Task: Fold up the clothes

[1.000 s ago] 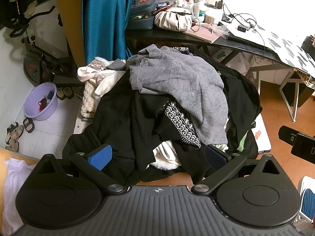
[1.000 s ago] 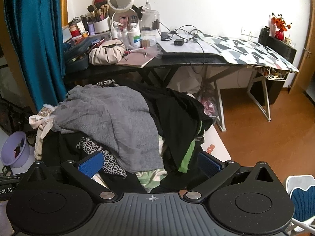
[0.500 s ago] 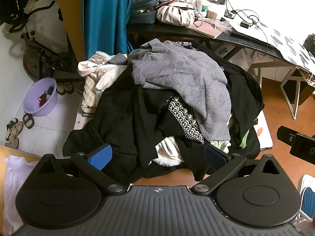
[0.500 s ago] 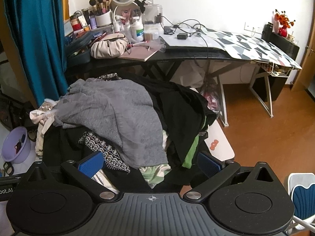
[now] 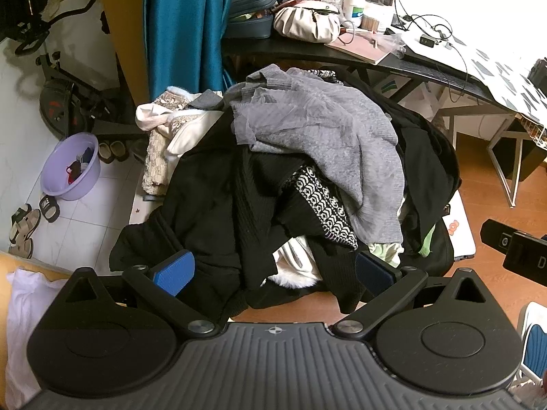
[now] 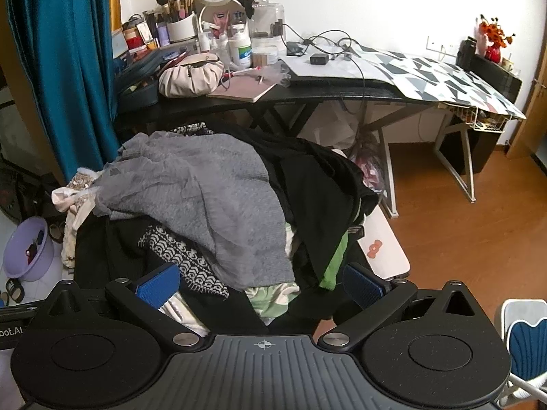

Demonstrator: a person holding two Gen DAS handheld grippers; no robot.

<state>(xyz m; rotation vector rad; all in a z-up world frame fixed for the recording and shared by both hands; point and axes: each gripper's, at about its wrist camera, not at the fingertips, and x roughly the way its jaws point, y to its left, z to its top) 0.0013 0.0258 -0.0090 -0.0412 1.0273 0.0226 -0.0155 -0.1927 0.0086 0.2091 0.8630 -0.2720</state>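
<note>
Both hand-held grippers (image 5: 271, 270) (image 6: 259, 285) wide open

Fuzzy grey knit sweater (image 5: 342, 143) (matt), glossy wood floor (image 6: 478, 225)

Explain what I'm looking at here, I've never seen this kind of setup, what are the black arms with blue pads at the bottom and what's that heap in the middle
Those black arms are handheld grippers; a person holds one in each hand, and there is no robot. Each gripper carries a wide-angle camera looking forward along its two fingers, so you get one picture per hand.

In the left-hand view, the left gripper is open, its blue pads spread apart and holding nothing. The right gripper in the other view is open and empty too.

Both point at a heap of unfolded clothes: a grey sweater on top, black garments beneath, and a black-and-white patterned piece peeking out. Behind stands a cluttered desk, with a teal curtain at left and a purple basin on the floor.
</note>
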